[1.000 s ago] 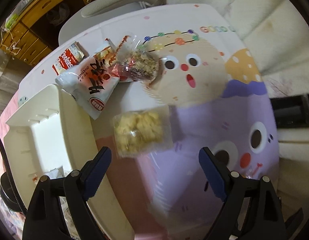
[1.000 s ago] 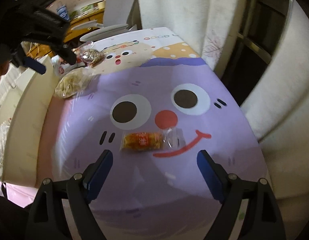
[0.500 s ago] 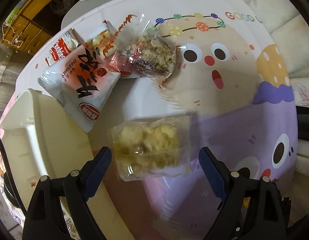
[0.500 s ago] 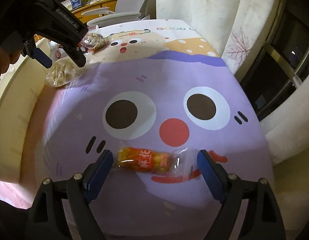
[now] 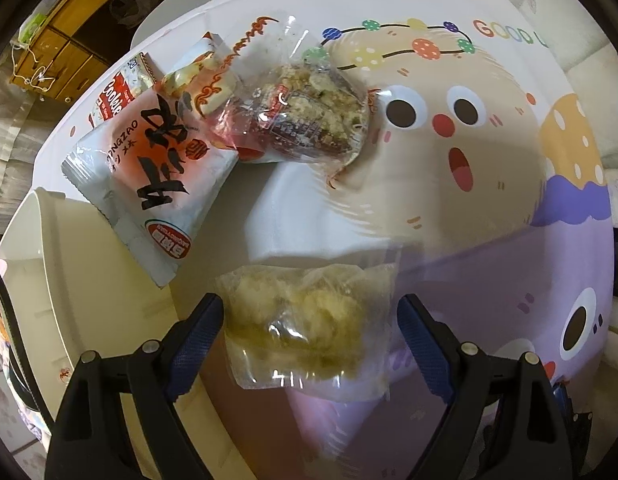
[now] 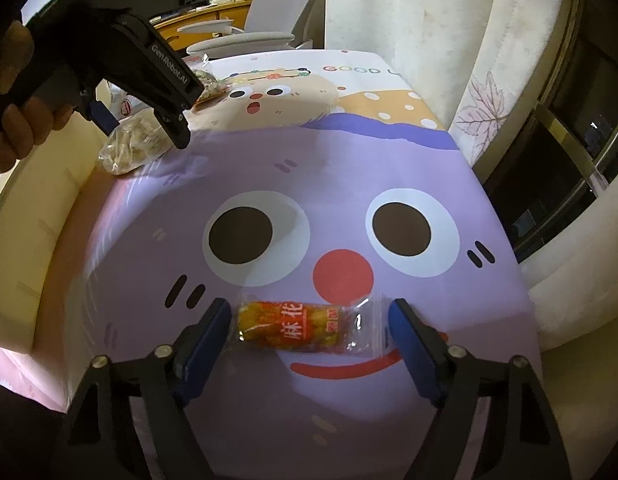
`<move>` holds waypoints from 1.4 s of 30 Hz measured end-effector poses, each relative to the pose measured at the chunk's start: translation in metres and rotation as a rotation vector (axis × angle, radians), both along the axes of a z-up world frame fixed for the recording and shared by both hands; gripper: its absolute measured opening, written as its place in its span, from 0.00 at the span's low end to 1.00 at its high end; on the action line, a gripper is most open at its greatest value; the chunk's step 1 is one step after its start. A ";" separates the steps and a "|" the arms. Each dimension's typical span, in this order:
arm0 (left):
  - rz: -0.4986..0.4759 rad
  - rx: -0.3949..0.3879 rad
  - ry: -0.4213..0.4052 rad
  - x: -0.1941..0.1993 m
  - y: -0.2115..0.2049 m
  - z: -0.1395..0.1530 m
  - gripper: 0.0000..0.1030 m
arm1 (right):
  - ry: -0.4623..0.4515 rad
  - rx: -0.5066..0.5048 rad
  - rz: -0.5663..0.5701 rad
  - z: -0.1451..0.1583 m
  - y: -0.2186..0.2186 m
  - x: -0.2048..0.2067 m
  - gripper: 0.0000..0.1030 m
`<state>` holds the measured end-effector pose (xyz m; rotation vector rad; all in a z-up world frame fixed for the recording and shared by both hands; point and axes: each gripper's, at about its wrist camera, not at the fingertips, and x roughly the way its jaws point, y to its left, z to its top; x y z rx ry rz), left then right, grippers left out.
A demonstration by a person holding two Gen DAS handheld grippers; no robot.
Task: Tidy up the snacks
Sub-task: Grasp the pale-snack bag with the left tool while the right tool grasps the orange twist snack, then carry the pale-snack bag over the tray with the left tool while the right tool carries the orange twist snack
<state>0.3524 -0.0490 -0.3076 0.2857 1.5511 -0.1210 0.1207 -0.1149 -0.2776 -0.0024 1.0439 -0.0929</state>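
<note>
Spreading beneath both grippers, the bench (image 6: pixel 389 184) is wearing a cartoon-face cloth, with a cream bin (image 5: pixel 89 280) lying to the left of the left gripper (image 5: pixel 311 330). Beyond that gripper, a white red-lettered packet (image 5: pixel 157 168) and a clear nut-cluster bag (image 5: pixel 309 120) are lying well ahead. The left gripper is standing released, its jaws straddling a clear bag of yellow puffs (image 5: pixel 309 328) without pressing it. The right gripper (image 6: pixel 309 336) is closing, jaws flanking an orange twist snack (image 6: pixel 305 326) lying crosswise, pads not yet pressing.
</note>
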 end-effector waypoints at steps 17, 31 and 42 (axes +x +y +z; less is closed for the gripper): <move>0.016 -0.016 -0.016 0.004 0.026 0.008 0.56 | 0.010 0.000 0.007 0.003 0.002 -0.002 0.65; 0.019 -0.084 -0.018 -0.006 0.041 0.051 0.55 | 0.000 -0.010 -0.018 0.011 0.003 -0.007 0.64; -0.032 -0.167 -0.054 -0.037 0.052 0.117 0.55 | -0.057 -0.046 -0.065 0.044 0.013 -0.012 0.64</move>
